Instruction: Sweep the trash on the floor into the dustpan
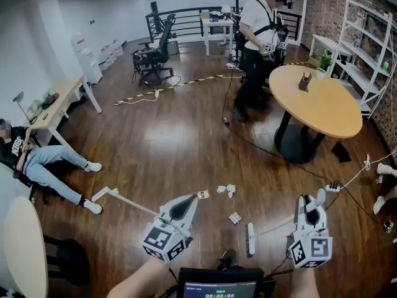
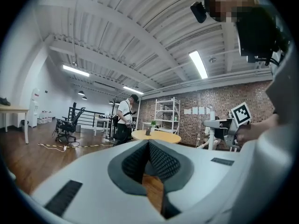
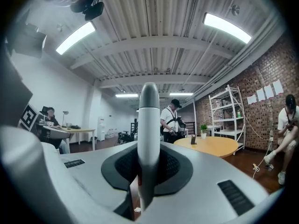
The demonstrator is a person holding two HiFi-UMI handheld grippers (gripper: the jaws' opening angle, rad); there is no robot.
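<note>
Several scraps of trash lie on the wood floor ahead of me: white crumpled bits (image 1: 221,189) (image 1: 235,218) and a tan piece (image 1: 203,194). My right gripper (image 1: 310,205) (image 3: 148,171) is shut on the broom's white handle (image 3: 149,125), which rises straight up between the jaws. The broom head (image 1: 250,239) rests on the floor to that gripper's left. My left gripper (image 1: 189,202) (image 2: 149,146) hovers just short of the tan piece, its pads meeting with nothing visible between them. A long white rod (image 1: 121,198) runs from under it out to the left. I see no dustpan pan.
A round wooden table (image 1: 319,101) stands at the back right, with a person (image 1: 257,36) standing beside it. Another person (image 1: 43,163) sits on the floor at the left. Cables (image 1: 347,182) trail across the floor on the right. A second round table (image 1: 25,247) fills the near left corner.
</note>
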